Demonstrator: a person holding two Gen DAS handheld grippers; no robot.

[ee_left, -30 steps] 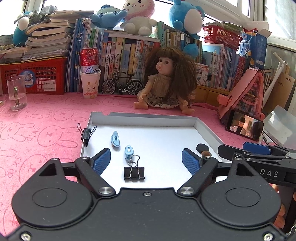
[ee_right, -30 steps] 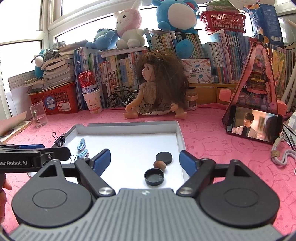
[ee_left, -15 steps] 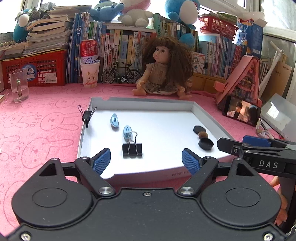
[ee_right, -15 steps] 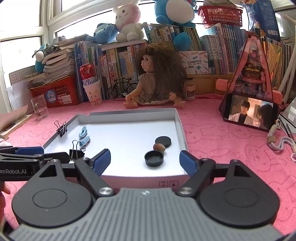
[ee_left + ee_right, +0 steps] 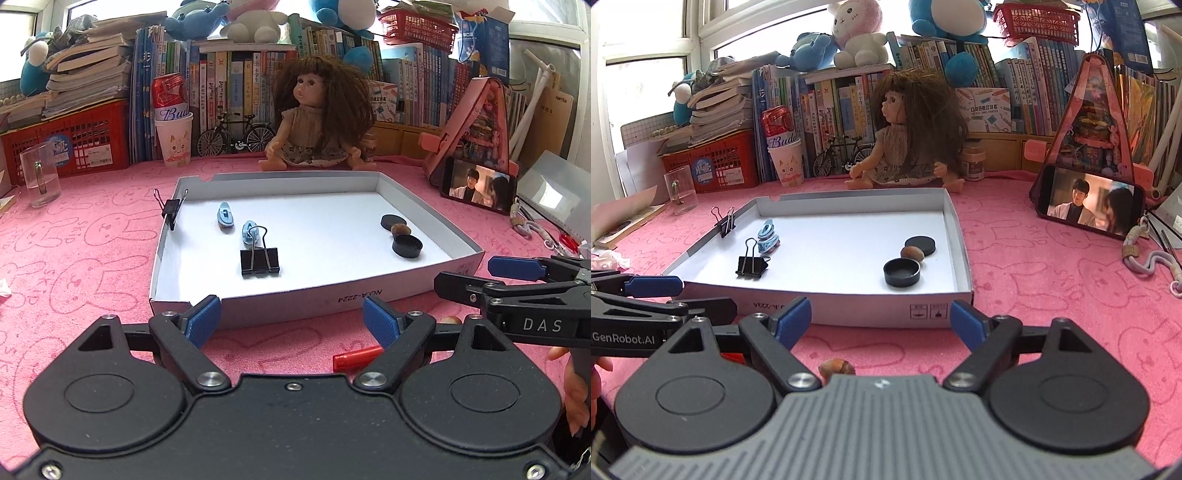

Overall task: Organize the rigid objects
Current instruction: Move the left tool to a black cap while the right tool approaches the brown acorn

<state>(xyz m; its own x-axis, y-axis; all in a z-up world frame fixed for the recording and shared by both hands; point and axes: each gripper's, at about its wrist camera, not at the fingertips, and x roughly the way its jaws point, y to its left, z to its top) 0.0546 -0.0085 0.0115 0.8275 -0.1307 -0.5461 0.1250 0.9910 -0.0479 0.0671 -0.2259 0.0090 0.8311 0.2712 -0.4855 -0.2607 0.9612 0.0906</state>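
Risk lies mainly with the small pieces not yet collected: a hazelnut [image 5: 836,367] and a red lighter-like stick [image 5: 357,357] are seen on the pink bunny-print cloth [image 5: 74,280], just in front of the white box lid [image 5: 332,295], both partly hidden by the gripper bodies. The left gripper [image 5: 291,320] and the right gripper [image 5: 881,319] are held with jaws spread wide and nothing between them, side by side before the lid's near wall. Inside the lid are sorted a black binder clip [image 5: 259,260], two blue clips [image 5: 236,225], two black caps [image 5: 902,272] and another nut [image 5: 912,253]; a second binder clip [image 5: 170,208] is clamped on the left wall. A round nut could be squirted out from closing pads and rolled off along the cloth if it is pinched off-centre. The thin lid could be shoved or tipped if its wall is struck by a low finger, and the two grippers could be knocked together, being so close.
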